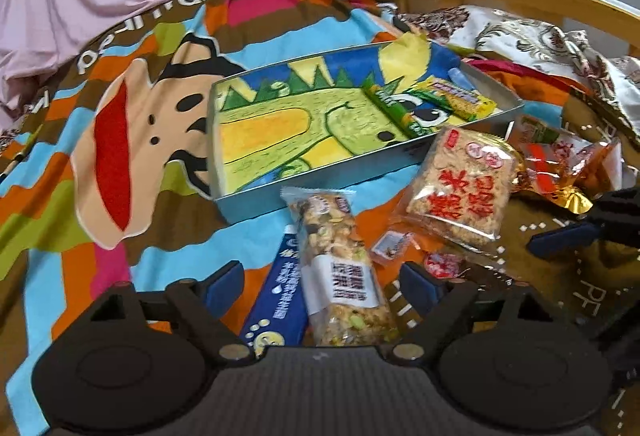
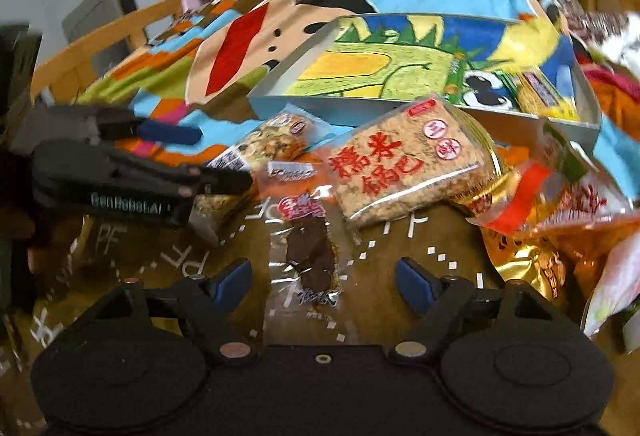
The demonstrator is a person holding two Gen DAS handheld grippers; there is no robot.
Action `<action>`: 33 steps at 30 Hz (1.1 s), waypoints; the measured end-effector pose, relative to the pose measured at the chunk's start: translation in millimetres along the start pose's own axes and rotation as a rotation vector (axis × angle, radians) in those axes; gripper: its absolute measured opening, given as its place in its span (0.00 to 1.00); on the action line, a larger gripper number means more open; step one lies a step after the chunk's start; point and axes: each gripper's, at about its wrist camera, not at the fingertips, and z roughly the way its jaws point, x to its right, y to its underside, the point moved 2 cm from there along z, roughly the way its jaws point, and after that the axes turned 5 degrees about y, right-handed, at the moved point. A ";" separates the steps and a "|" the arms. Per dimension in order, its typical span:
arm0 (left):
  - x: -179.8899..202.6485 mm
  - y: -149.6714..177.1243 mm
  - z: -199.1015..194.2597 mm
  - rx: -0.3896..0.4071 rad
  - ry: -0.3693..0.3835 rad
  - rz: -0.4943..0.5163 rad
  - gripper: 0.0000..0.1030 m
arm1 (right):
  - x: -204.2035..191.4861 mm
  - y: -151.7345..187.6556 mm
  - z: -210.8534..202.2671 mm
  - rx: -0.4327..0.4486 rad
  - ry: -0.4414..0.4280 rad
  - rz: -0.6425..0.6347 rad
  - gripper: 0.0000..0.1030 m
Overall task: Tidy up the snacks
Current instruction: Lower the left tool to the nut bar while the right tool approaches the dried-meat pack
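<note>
The box [image 1: 224, 139] on the bed holds only a couple of green and yellow packets [image 1: 452, 97] at its far end. Most snacks lie outside, just beside its near wall: nut bar [image 1: 340, 260], rice cracker pack [image 2: 408, 163], jerky [image 2: 308, 248]. Left tongs [image 1: 322, 282] spread around the nut bar; right tongs [image 2: 324, 278] spread around the jerky.

One tray [image 1: 224, 191], two snacks inside, about seven outside.

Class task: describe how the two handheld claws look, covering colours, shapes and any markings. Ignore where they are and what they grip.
Both claws are matte black plastic. The left claw and right claw each have two fingers tipped with blue pads, two round black discs at the base, and coppery metal pivot pins. The left claw's side carries pale lettering, too blurred to read for certain. No cables or sleeves are visible.
</note>
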 end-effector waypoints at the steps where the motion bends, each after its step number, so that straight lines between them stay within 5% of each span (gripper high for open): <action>1: 1.4 -0.6 1.3 -0.006 0.017 0.003 0.74 | 1.6 -0.5 0.0 0.002 -0.004 0.011 0.77; 6: 9.1 -0.7 10.9 -0.058 0.033 0.044 0.48 | -2.9 -1.9 2.4 0.016 -0.013 -0.027 0.63; 13: 14.9 1.3 12.9 -0.078 0.010 0.074 0.45 | -3.5 -4.0 12.4 0.004 -0.037 -0.044 0.61; 17: 14.2 1.6 12.4 -0.079 0.008 0.061 0.44 | -1.0 -6.3 13.6 -0.004 -0.052 -0.016 0.48; 28: 13.5 8.5 -10.8 -0.152 0.032 0.011 0.37 | -20.3 8.0 -10.2 -0.040 0.002 -0.166 0.48; 33: 8.0 10.8 -12.3 -0.150 0.058 -0.009 0.38 | -19.3 8.1 -5.9 -0.042 -0.019 -0.163 0.60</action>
